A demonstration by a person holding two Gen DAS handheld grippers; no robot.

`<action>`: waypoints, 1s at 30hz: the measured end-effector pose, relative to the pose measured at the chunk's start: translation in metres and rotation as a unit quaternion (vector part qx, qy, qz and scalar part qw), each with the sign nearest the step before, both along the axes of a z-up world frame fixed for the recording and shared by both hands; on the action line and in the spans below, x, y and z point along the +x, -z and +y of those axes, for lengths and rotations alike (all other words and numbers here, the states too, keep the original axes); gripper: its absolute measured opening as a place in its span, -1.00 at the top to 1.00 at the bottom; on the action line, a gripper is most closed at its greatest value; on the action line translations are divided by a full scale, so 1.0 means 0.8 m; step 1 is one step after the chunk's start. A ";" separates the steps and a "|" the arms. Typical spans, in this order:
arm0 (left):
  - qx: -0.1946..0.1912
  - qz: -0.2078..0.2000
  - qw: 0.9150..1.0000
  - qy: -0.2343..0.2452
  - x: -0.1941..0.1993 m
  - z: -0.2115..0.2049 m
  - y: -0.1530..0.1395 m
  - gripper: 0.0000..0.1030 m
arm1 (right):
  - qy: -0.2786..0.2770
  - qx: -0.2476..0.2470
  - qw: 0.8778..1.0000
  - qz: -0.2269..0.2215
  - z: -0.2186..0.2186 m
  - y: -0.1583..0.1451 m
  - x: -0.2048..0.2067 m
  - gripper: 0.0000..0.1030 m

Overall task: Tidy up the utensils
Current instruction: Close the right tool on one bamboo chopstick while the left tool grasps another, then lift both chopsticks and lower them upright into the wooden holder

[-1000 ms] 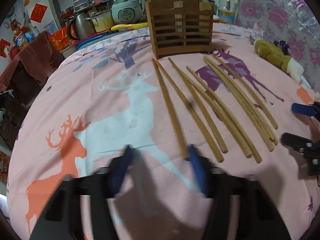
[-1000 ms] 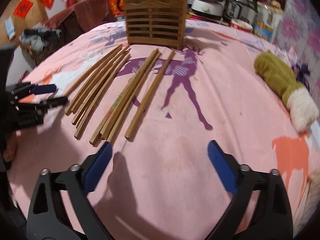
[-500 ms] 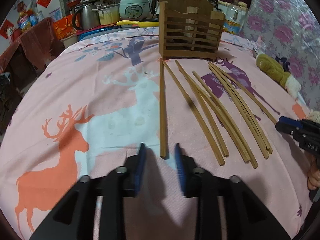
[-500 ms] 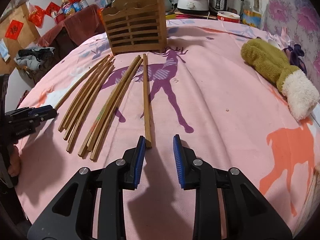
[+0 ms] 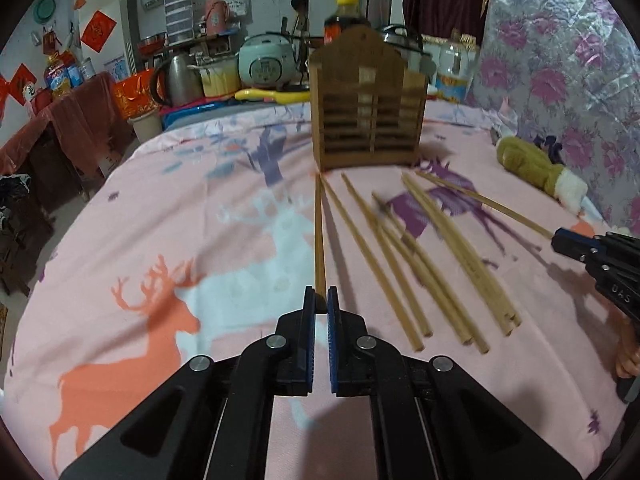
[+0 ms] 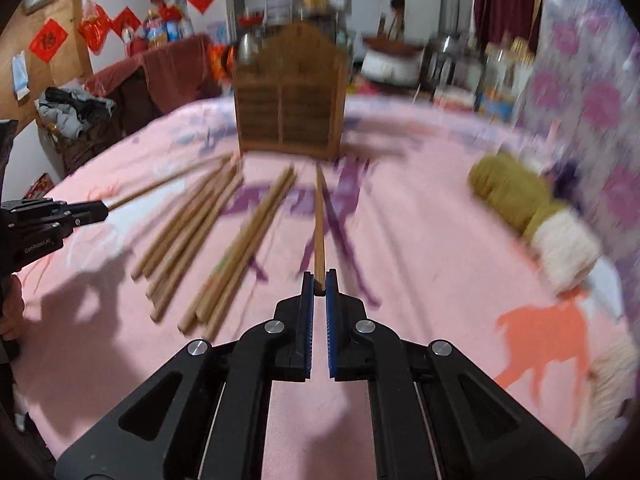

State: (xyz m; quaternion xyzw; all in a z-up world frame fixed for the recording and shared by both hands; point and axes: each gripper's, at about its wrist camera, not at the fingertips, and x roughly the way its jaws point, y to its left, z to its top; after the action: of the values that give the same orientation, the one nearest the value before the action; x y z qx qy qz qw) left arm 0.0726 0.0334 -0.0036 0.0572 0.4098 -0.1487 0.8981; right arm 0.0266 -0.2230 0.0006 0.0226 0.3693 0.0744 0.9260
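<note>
We look forward low over the bed along each claw, left (image 5: 319,300) and right (image 6: 318,284). Both views share the rack (image 5: 367,100) and chopsticks (image 6: 188,232).

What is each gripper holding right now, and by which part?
The left gripper clamps the near end of one chopstick. The right gripper likewise clamps the near end of another chopstick.

Pink deer-print cloth (image 5: 160,240) is spread over the table. An olive-and-white plush mitten (image 5: 536,168) is seen near the right edge. Behind the far edge, a rice cooker (image 5: 266,62), kettle (image 5: 178,80) and yellow-capped bottle (image 5: 346,12) are lined up.
</note>
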 end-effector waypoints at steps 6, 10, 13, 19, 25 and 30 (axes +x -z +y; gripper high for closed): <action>-0.021 -0.040 0.999 -0.003 0.008 -0.005 -0.064 0.88 | 0.001 0.016 0.998 -0.064 -0.006 -0.066 -0.002 0.87; -0.038 -0.052 0.998 0.006 0.023 -0.016 -0.102 0.88 | -0.006 0.030 0.996 -0.078 -0.003 -0.089 0.012 0.87; -0.040 -0.056 0.998 0.008 0.038 -0.031 -0.123 0.88 | -0.006 0.031 0.996 -0.084 0.002 -0.101 0.024 0.87; -0.042 -0.068 0.997 0.018 0.083 -0.066 -0.181 0.88 | -0.003 0.023 0.994 -0.108 0.014 -0.139 0.047 0.87; -0.035 -0.107 0.993 0.025 0.106 -0.101 -0.233 0.89 | 0.000 0.023 0.992 -0.125 0.015 -0.164 0.069 0.87; -0.034 -0.156 0.987 0.013 0.121 -0.123 -0.275 0.89 | 0.006 0.040 0.986 -0.162 0.013 -0.203 0.098 0.87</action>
State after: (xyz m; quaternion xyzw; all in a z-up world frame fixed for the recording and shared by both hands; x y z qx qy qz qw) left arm 0.1697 -0.0651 0.2165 0.0541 0.2587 -0.1638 0.9504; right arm 0.1050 -0.2125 0.1632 0.0491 0.2111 0.0861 0.9724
